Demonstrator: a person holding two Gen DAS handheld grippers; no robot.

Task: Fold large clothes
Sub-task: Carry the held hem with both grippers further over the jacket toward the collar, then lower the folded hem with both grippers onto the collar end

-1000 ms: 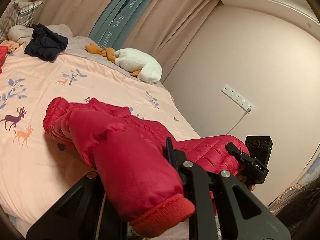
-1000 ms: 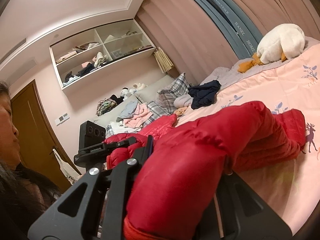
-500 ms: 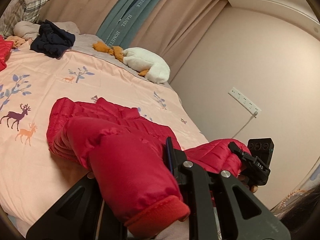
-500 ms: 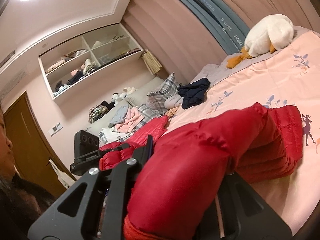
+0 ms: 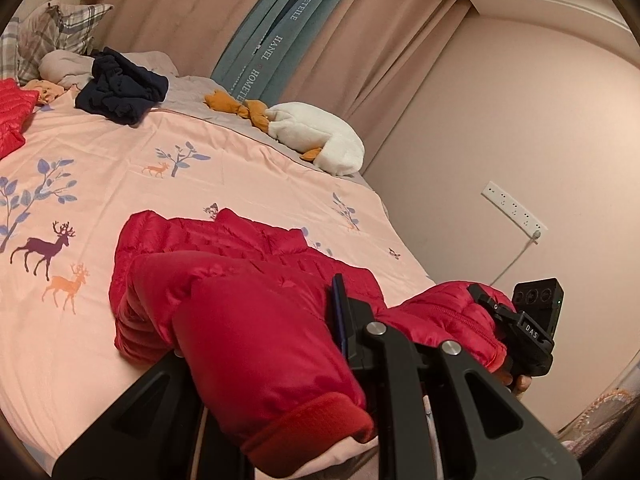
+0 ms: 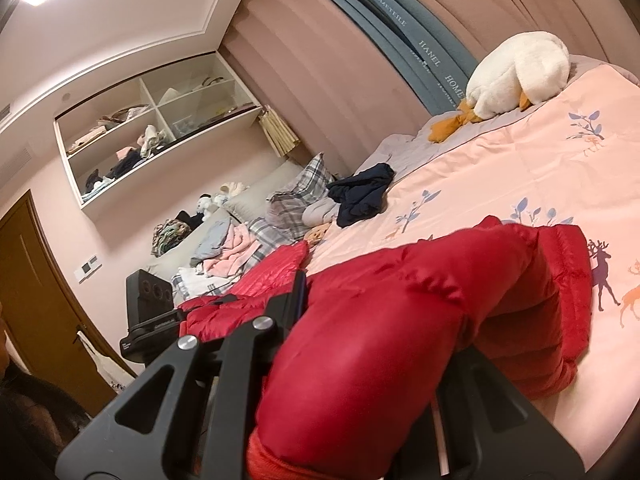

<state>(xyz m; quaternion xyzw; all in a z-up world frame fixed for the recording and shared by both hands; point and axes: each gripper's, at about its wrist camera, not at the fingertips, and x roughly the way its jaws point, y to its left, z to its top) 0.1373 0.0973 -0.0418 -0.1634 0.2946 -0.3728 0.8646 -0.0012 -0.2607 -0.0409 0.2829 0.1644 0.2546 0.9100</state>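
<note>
The bed fills most of the room, its smooth pink cover printed with deer and blue sprigs, and its near edge is cut off below both cameras. Behind it hang heavy pleated curtains with a grey-blue lettered strip down the middle. The red jacket lies on the near part of the bed, a puffy quilted thing with a slight sheen, bunched and doubled over itself so that its full outline cannot be made out. Each of its sleeves runs back into a pair of tongs, and so much padding swells over the fingers that most of them are buried. The left gripper is nipped down narrow on one sleeve just above its ribbed knit cuff, which hangs out toward the camera. The right gripper looks pinched on the other sleeve in the same way, though its far finger is almost wholly hidden by the fabric. Further off, a soft white plush goose with orange feet lies by the curtains, a crumpled dark navy garment sits near the plaid pillows, and a white power strip is fixed on the bare wall.
</note>
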